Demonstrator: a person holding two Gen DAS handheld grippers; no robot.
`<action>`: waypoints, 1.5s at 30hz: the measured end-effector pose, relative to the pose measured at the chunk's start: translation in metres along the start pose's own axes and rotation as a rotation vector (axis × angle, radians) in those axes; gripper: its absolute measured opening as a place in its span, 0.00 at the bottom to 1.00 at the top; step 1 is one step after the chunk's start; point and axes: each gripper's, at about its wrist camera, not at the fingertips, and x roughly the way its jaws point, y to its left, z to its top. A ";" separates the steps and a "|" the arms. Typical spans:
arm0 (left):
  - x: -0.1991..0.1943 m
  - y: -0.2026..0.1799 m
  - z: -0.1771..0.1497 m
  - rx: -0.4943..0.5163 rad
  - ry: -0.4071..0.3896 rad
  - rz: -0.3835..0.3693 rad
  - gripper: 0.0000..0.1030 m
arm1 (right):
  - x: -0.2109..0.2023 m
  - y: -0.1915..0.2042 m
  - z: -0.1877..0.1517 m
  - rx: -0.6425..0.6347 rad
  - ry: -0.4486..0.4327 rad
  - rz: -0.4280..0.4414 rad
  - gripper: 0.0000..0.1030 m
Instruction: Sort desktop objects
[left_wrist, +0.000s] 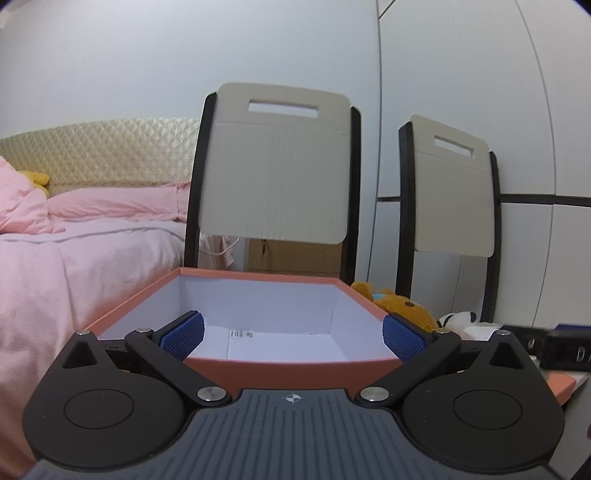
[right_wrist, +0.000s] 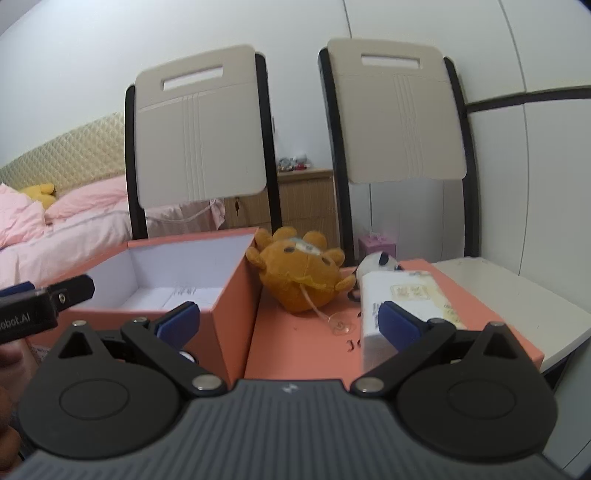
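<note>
An open salmon box (left_wrist: 295, 371) with a white inside fills the left wrist view; only a printed paper (left_wrist: 258, 341) lies on its floor. My left gripper (left_wrist: 293, 338) hangs open over the box's near wall, holding nothing. In the right wrist view the same box (right_wrist: 229, 306) stands left of a brown plush bear (right_wrist: 301, 271), a small panda plush (right_wrist: 380, 260) and a white tissue pack (right_wrist: 400, 295), all on a salmon lid (right_wrist: 299, 350). My right gripper (right_wrist: 288, 323) is open above the lid, its right finger in front of the tissue pack.
Two folded beige chairs (right_wrist: 201, 142) (right_wrist: 400, 114) lean on the wall behind. A bed with pink bedding (left_wrist: 74, 251) lies to the left. A white table edge (right_wrist: 517, 306) shows at right. The other gripper's black body (right_wrist: 40, 306) enters from the left.
</note>
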 end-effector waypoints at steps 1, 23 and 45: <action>-0.002 -0.002 -0.001 0.006 -0.011 -0.006 1.00 | -0.003 -0.003 0.004 -0.002 -0.009 -0.006 1.00; -0.004 -0.123 -0.031 0.058 -0.059 -0.151 1.00 | -0.027 -0.112 0.053 0.013 -0.033 0.027 1.00; 0.064 -0.224 -0.056 0.125 -0.055 -0.234 1.00 | -0.062 -0.153 0.047 0.104 -0.107 -0.115 1.00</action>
